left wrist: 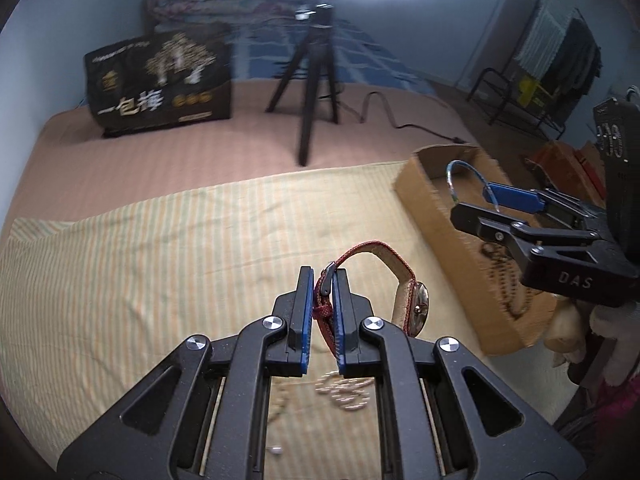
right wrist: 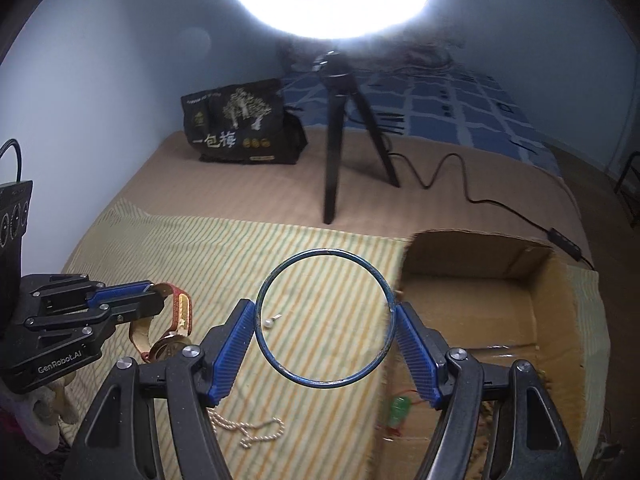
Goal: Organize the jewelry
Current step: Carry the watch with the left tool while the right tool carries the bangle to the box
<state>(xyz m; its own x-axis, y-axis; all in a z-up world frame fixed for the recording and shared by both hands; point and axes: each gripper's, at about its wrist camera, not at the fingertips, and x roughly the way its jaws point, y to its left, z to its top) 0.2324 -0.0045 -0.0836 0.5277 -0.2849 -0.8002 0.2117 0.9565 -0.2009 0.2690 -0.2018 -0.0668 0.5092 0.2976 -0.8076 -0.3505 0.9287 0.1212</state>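
Black tripod [right wrist: 340,128] w/ cable [right wrist: 460,176] nr black printed bag [right wrist: 240,120], on brown sheet [right wrist: 248,196].

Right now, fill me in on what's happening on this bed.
A person is sorting jewelry with two handheld grippers. The left gripper is shut on the strap of a red watch, lifted above the striped cloth. The right gripper holds a blue bangle between its fingers, at the edge of the cardboard box, which already has some pieces inside. A pearl chain and a small pearl earring lie on the cloth.
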